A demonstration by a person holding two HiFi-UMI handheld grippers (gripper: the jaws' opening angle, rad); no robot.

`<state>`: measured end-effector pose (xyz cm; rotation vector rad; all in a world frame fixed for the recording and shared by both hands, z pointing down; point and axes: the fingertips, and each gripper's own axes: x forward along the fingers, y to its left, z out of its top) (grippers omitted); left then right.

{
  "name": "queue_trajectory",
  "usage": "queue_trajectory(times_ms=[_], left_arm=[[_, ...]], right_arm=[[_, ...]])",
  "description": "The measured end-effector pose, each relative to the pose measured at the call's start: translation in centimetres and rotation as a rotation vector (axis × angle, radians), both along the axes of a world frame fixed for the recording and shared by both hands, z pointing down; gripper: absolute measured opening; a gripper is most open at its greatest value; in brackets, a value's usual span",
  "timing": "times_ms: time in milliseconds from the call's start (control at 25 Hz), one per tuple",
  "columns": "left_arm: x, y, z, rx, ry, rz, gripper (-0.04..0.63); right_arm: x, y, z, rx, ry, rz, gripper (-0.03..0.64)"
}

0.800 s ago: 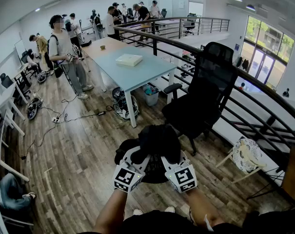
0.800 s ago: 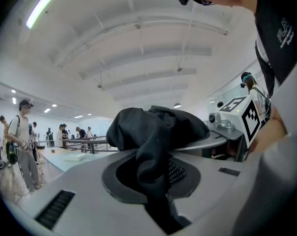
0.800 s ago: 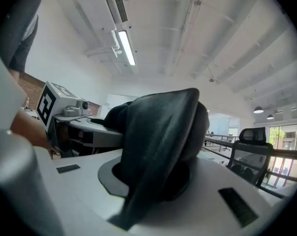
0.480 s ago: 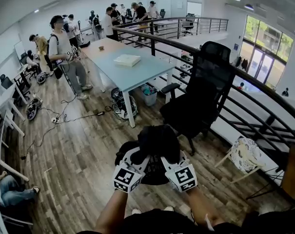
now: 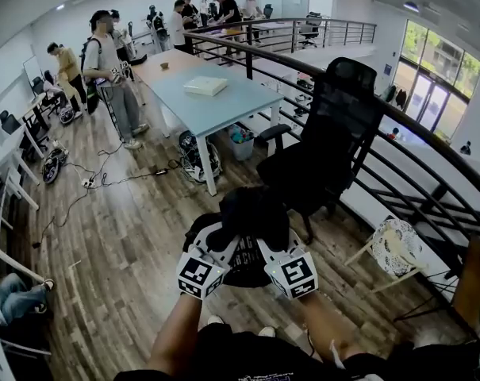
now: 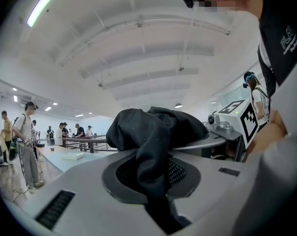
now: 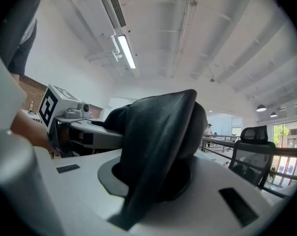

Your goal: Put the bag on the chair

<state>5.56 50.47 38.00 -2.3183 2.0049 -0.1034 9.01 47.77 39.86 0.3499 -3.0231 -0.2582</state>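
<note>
You're holding the bag [image 5: 251, 222] clear of the floor [image 5: 128, 236], near the chair [image 5: 323, 157] but not over its seat. The left gripper [image 5: 222, 244] and right gripper [image 5: 270, 244] sit side by side, both sets of jaws clenched on folds of black cloth. The folds look thin, I think. If one slips as you swing past the armrest [image 5: 273, 132], the bag sags and may snag or drop.
</note>
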Motion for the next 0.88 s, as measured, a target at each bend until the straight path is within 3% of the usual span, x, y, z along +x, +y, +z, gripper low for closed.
queue_trajectory(times_ms=[280,880], left_arm=[[-2.3,-3.2,0.0,0.017,0.010,0.023,0.071],[-12.3,-9.7,0.0,0.028,-0.012,0.168,0.071]], right_arm=[[-2.3,-3.1,0.0,0.004,-0.029,0.023,0.043],[-11.8,-9.1,-0.4,0.022,-0.034,0.162,0.043]])
